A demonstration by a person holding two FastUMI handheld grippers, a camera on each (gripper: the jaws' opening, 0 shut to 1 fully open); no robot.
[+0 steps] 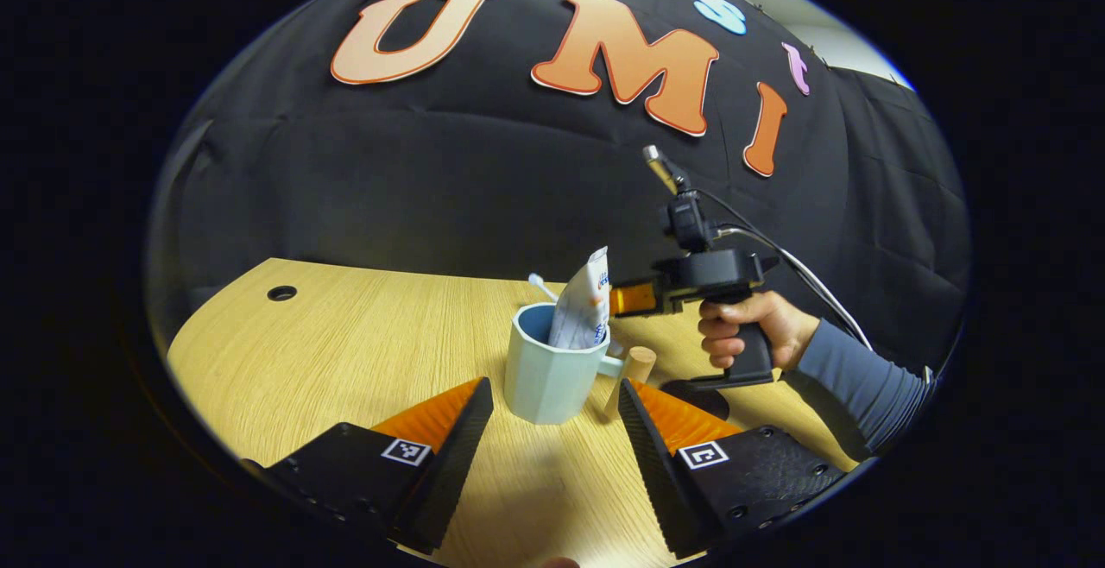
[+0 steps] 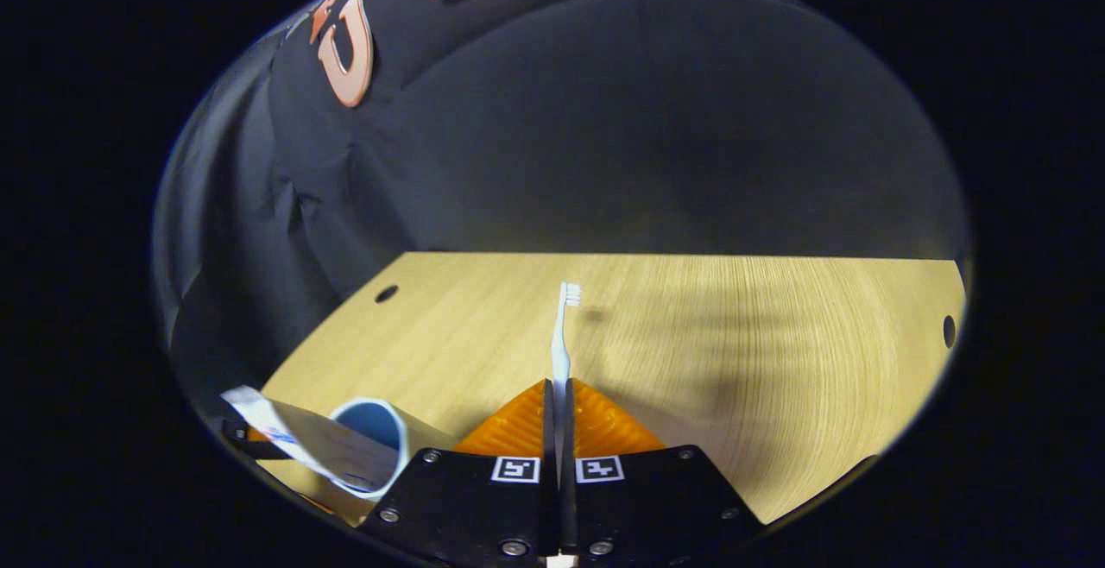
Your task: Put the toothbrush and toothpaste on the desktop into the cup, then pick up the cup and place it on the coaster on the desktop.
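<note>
Left gripper [image 1: 552, 404] standing spread wide before the cup, right gripper [image 2: 559, 417] clenching the toothbrush.

In the left gripper view, the two fingers are sitting apart at the bottom, gripping nothing, with the pale blue cup [image 1: 549, 378] standing on the wooden desktop [image 1: 363, 352] just beyond the gap between them; the toothpaste tube [image 1: 585, 300] is leaning upright inside the cup, and farther right a hand [image 1: 742, 326] in a grey sleeve [image 1: 859, 382] is holding the right gripper [image 1: 634, 299] just beside the tube, above a wooden coaster stand [image 1: 634, 374] that is touching the cup's handle. In the right gripper view, the fingers are pressing together on the white toothbrush [image 2: 563, 335], its bristled head pointing forward over the desktop, while the cup [image 2: 380, 430] and toothpaste tube [image 2: 302, 443] are lying low at the left edge.
</note>
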